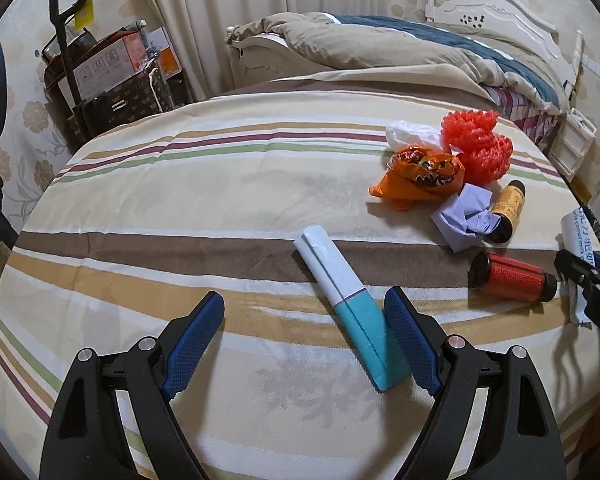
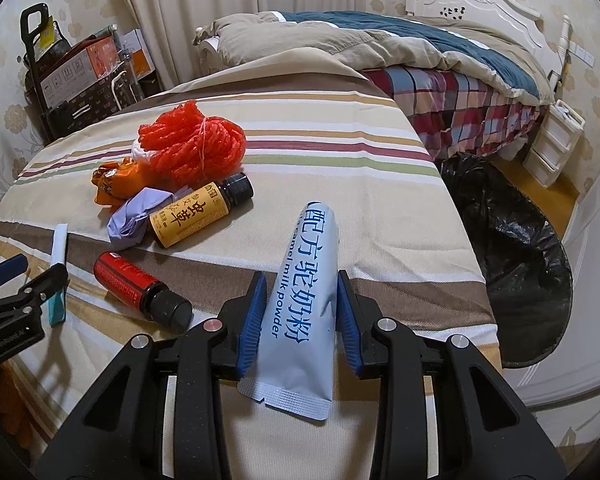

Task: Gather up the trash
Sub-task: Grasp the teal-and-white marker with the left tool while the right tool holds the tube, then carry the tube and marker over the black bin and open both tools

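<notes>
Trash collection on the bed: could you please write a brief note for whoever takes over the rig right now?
Right gripper: shut on the camel milk powder sachet, not yet over the black-lined bin to its right.
Left gripper: open, jaws astride the white-and-teal box, not gripping.
Left on the striped bedspread: red-label bottle, yellow-label bottle, crumpled lilac paper, orange wrapper, red foam netting, white plastic.
</notes>
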`<state>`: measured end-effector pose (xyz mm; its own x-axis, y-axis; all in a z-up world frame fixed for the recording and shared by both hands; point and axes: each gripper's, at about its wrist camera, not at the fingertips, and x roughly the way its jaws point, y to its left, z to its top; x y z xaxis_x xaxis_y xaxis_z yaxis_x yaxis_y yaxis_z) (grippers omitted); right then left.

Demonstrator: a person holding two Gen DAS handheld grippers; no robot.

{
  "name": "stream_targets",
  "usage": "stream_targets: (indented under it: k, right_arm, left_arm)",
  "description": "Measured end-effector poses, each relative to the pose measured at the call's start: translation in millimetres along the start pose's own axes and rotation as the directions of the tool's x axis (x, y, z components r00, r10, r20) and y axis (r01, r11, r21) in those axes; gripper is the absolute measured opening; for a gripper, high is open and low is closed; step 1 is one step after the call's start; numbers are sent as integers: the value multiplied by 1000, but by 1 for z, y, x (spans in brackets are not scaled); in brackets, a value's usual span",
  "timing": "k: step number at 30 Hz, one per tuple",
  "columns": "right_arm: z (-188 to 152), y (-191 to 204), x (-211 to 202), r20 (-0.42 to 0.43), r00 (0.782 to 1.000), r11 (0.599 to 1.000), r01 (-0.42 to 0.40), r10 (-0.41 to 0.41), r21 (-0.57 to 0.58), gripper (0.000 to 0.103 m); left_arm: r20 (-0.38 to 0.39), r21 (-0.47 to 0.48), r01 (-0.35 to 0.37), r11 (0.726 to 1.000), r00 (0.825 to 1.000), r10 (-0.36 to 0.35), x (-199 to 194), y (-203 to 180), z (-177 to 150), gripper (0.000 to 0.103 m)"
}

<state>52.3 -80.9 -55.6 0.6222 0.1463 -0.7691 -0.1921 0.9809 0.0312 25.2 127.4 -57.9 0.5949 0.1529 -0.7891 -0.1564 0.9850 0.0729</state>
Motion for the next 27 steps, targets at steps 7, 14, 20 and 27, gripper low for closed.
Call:
stream_targets:
  k: [7, 14, 20, 27]
  right_arm:
    - [-2, -1, -1, 1, 1000, 1000, -2, 2, 2, 34]
    - [-6, -1, -3, 3, 1000, 1000, -8, 8, 5, 34]
    - [-6, -1, -3, 5, 1000, 1000, -8, 8, 7, 33]
    - [-7, -2, -4, 5, 1000, 1000, -9, 9, 7, 31]
  left_arm:
    - [2, 1, 10, 1000, 1000, -10, -1, -1, -2, 66]
    - [12, 3, 49, 999, 999, -49, -3, 1, -6, 32]
    - [30, -23, 129, 991, 991, -128, -5, 9, -9, 8]
    - [40, -28, 160, 987, 986, -159, -8, 10, -10, 8]
